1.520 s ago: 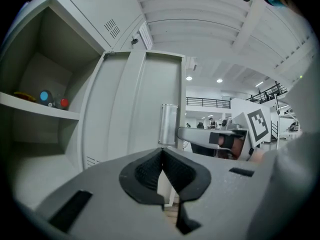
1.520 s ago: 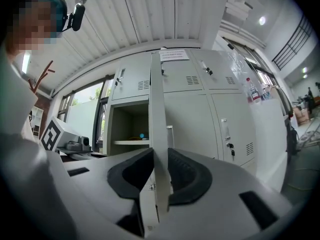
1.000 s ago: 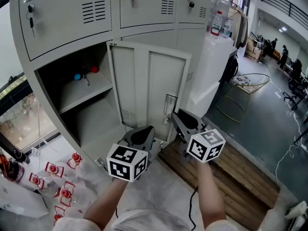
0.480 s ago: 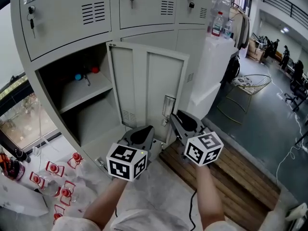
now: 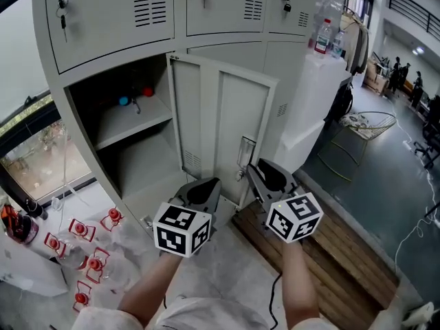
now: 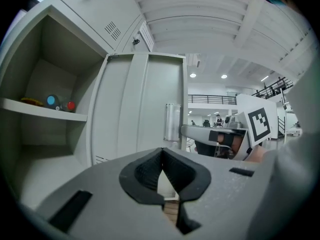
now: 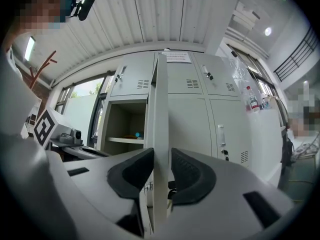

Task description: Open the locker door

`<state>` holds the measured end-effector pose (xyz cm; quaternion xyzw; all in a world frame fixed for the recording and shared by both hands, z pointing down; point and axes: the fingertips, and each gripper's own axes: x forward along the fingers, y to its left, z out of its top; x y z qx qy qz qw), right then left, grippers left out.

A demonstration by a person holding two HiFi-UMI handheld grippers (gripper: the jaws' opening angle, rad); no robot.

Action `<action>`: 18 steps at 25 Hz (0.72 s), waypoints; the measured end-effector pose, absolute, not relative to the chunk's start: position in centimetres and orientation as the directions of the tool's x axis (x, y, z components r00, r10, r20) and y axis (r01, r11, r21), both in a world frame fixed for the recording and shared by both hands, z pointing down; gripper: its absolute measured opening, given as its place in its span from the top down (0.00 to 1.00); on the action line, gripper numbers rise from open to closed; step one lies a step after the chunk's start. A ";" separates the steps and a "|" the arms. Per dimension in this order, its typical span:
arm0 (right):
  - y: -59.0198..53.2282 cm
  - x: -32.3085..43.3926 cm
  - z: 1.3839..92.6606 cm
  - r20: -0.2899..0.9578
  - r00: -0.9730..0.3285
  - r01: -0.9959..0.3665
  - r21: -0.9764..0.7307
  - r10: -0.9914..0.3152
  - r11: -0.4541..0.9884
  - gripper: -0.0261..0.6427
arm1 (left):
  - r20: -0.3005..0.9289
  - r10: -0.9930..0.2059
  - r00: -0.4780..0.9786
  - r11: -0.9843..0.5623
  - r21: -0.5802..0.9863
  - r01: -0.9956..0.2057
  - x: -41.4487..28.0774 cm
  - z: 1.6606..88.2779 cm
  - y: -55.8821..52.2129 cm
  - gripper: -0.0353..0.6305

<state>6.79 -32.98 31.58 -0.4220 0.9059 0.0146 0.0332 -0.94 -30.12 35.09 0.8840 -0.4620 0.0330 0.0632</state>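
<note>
Nearest me, the left gripper (image 5: 203,188) hung idle, jaws together with nothing between them. Just beside it, the right gripper (image 5: 264,173) was clamped on the free edge of the locker door (image 5: 227,126); its own view showed the thin sheet-metal edge (image 7: 160,134) running up between the two pads.

The door stood swung well out, inner face toward me and latch plate (image 5: 246,148) near the gripped edge. I judged the task nearly done.

Beyond it, the open compartment (image 5: 130,157) showed a shelf (image 5: 134,121) carrying a few small coloured objects. Closed lockers (image 5: 213,5) sat above and to the right.

Risks as I read them:
- The grip was narrow, on a slim edge. A pull off the hinge arc could slide the pads off.
- Twisting the wrist could flex the panel.
- Swinging further could knock the door against the neighbouring locker front (image 5: 292,81).
</note>
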 end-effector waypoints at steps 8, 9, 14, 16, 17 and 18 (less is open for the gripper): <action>-31.2 6.9 31.2 -0.106 -0.631 -0.772 -0.013 -0.769 0.636 0.83 | 0.119 -0.834 0.538 -0.532 0.086 -0.843 -1.8 35.2 -29.1 0.94; -31.0 6.9 31.1 -0.113 -0.627 -0.775 -0.010 -0.771 0.632 0.83 | 0.119 -0.836 0.535 -0.528 0.087 -0.845 -1.8 35.2 -29.0 0.94; -29.7 5.8 31.0 -0.130 -0.635 -0.769 0.016 -0.761 0.639 0.83 | 0.124 -0.853 0.507 -0.500 0.081 -0.862 -2.3 35.5 -28.4 0.94; -29.4 4.8 31.4 -0.125 -0.654 -0.753 0.021 -0.746 0.657 0.83 | 0.129 -0.863 0.488 -0.482 0.078 -0.873 -2.9 35.8 -28.1 0.94; -29.2 4.2 31.7 -0.121 -0.663 -0.746 0.017 -0.739 0.666 0.83 | 0.131 -0.869 0.478 -0.472 0.077 -0.878 -3.3 35.9 -27.9 0.94; -29.0 3.6 31.9 -0.117 -0.672 -0.737 0.011 -0.731 0.676 0.83 | 0.134 -0.874 0.467 -0.461 0.076 -0.884 -3.7 36.0 -27.7 0.94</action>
